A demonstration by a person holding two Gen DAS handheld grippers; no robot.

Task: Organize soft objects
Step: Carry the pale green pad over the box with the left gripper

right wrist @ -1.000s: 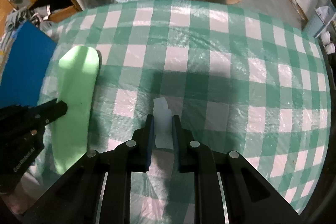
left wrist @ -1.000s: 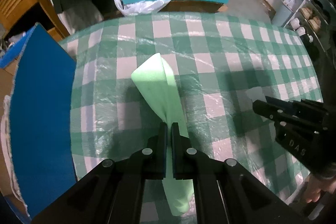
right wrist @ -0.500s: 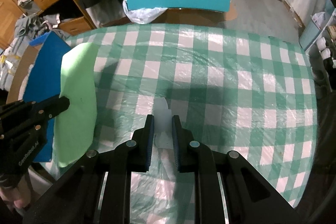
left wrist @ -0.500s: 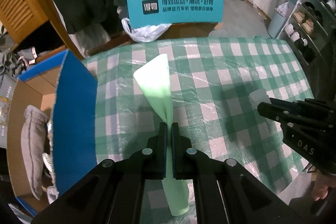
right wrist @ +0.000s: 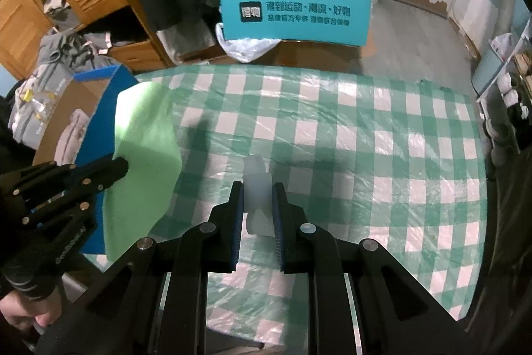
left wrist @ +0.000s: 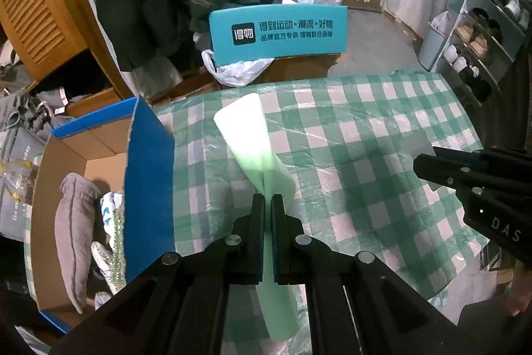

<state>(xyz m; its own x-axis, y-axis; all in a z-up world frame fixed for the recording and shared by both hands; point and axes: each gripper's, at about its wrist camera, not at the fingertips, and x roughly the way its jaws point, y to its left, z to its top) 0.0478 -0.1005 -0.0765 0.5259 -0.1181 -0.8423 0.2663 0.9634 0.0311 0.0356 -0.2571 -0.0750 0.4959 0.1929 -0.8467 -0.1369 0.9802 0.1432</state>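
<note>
My left gripper (left wrist: 267,200) is shut on a light green foam sheet (left wrist: 247,135), pinched at its middle so both ends fan out above the green checked table (left wrist: 365,128). In the right wrist view the same green foam sheet (right wrist: 143,148) hangs at the left from the left gripper (right wrist: 121,165). My right gripper (right wrist: 257,188) is shut on a small white foam piece (right wrist: 256,188), lifted off the table. The right gripper (left wrist: 422,162) shows at the right edge of the left wrist view with the pale piece at its tip.
A cardboard box (left wrist: 63,188) with a blue flap (left wrist: 149,175) stands left of the table and holds a grey soft item (left wrist: 71,232) and other things. A teal chair back (left wrist: 279,34) is behind the table. Shoe shelves (left wrist: 482,35) stand at the right.
Both grippers have risen with their foam pieces, so the table looks smaller and farther below. The box at the left has come into view.
</note>
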